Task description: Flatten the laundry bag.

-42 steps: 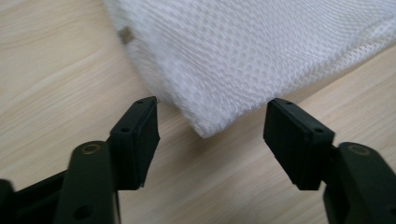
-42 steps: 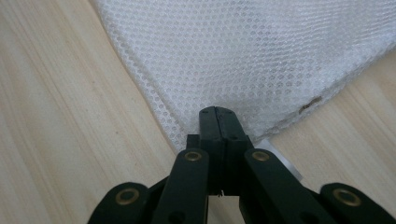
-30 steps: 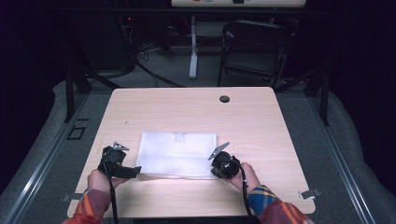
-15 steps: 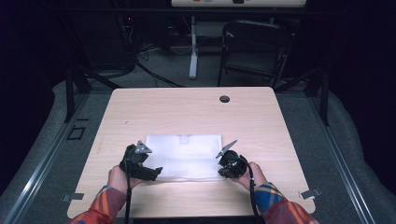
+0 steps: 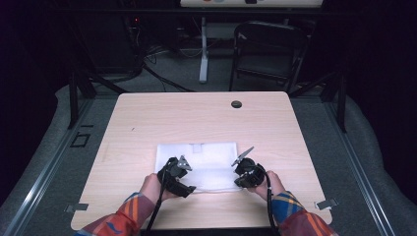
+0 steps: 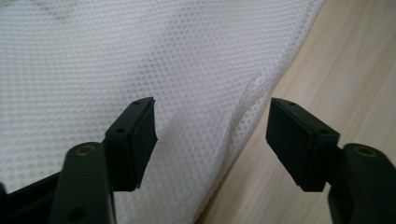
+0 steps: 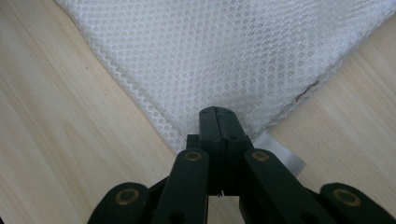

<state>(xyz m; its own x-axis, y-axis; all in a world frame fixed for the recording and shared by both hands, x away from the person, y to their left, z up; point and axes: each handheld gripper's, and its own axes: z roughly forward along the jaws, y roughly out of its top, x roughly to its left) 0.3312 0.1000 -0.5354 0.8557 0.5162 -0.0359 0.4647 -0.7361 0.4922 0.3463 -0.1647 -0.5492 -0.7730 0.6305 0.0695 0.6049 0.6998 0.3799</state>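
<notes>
A white mesh cloth [image 5: 200, 166] is spread flat near the front edge of the table [image 5: 147, 118], about midway between its left and right edges. A small white tab [image 5: 197, 147] is seen at the cloth's far edge, and another white tag [image 7: 280, 156] sticks out at the corner by the right gripper. No words can be read on either one.

The table is made of light wood, with a round dark hole [image 5: 236, 104] near its far edge. Grey floor is seen around it. A dark folding chair [image 5: 268, 54], a white post [image 5: 203, 49] and some cables [image 5: 157, 73] are seen in the dim room behind.

The left gripper [image 6: 212, 140] is held low over the cloth's front left corner. Its jaws are spread wide, with the cloth's folded edge between them, and nothing is gripped. The right gripper [image 7: 218, 123] is held at the cloth's front right corner. Its jaws are pressed together on the corner of the cloth. Both are held by hands in striped sleeves [image 5: 128, 216].
</notes>
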